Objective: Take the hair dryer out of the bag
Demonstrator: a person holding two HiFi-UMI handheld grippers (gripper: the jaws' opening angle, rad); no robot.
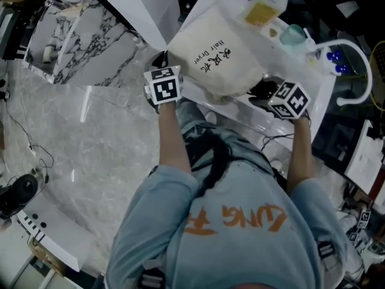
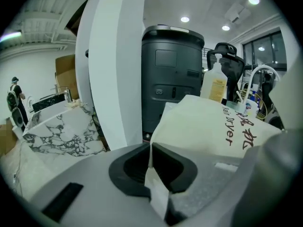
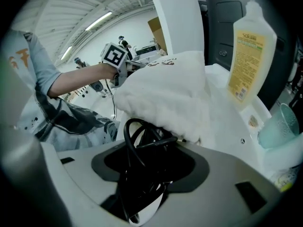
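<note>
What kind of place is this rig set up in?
Probably a mock bathroom vanity inside a lab or workshop, not a real home. A white counter carries a curved faucet and a yellow-labelled bottle, but an exposed ribbed ceiling and an office chair show behind.

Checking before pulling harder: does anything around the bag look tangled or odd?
Yes. The black cord spilling from the bag is a tangle of crossed loops bunched in the right tongs; nothing else stands out.
</note>
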